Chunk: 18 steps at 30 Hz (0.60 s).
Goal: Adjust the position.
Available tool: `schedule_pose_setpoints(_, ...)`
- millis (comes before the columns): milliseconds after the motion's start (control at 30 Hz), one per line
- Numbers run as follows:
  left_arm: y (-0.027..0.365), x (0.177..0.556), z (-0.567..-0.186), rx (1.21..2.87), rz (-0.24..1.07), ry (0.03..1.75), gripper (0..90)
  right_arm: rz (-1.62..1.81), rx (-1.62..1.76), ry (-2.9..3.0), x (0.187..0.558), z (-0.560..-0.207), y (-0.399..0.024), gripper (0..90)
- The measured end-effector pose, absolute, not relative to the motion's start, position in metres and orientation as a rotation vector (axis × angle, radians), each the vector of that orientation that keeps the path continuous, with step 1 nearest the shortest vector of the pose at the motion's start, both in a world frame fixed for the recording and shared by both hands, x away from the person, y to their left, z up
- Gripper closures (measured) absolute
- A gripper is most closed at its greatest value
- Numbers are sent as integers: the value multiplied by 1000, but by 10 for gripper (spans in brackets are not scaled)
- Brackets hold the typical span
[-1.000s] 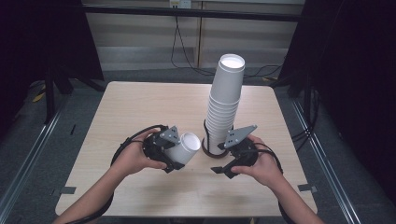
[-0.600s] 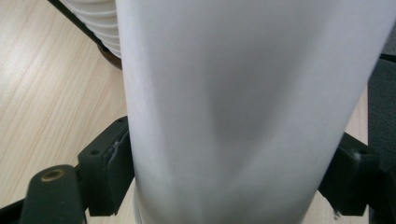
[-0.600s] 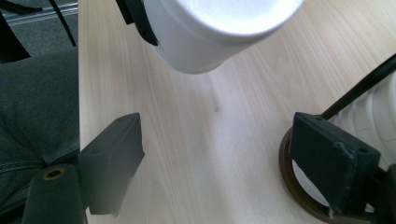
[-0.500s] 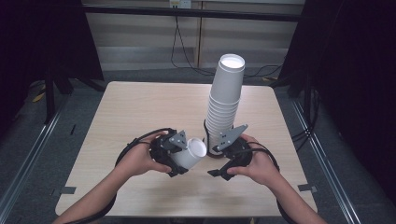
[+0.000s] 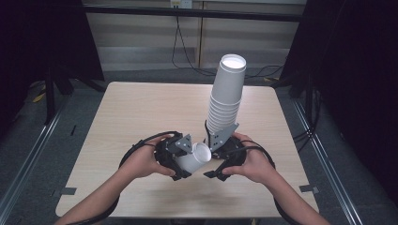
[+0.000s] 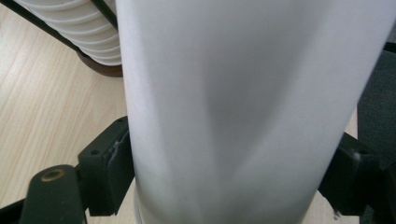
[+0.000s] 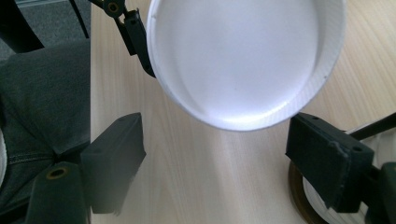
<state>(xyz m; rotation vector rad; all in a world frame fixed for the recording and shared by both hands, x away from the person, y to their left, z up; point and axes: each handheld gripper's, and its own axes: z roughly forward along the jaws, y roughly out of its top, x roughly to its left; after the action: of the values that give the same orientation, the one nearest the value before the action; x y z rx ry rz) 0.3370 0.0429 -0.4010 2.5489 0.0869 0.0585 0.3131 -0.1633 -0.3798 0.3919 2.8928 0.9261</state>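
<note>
Your left claw (image 5: 187, 157) is clamped on a single white paper cup (image 5: 195, 158), pads pressing its side wall from both flanks, as the left claw view shows, where the cup wall (image 6: 243, 112) rises between the two black jaws. The cup lies tilted on its side just above the counter (image 5: 141, 112), its open mouth turned toward your right hand. Your right claw (image 7: 219, 154) has just been closing its jaws, yet nothing sits between them; in the right claw view the cup's rim (image 7: 243, 122) hangs just ahead of the pads with bare wood in the gap, so that claw holds nothing. Treat the cup as very light, thin-walled and easy to crush: the wall looks slightly dented where the left pads bite, so do not squeeze harder. Its smooth paper may slip. If you take it with the right claw, the rolled rim is probably the stiffest place, or pinch one wall just below the rim. The tall stack of cups (image 5: 226, 101) stands leaning on its dark base just behind your right hand and near the held cup; it seems tippy, so keep clear of it.
</note>
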Motion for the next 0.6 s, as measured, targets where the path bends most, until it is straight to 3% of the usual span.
schedule_pose_setpoints(600, 33, 334, -409, 2571, 26, 62, 178, 881, 349, 2963, 317, -376, -154, 201)
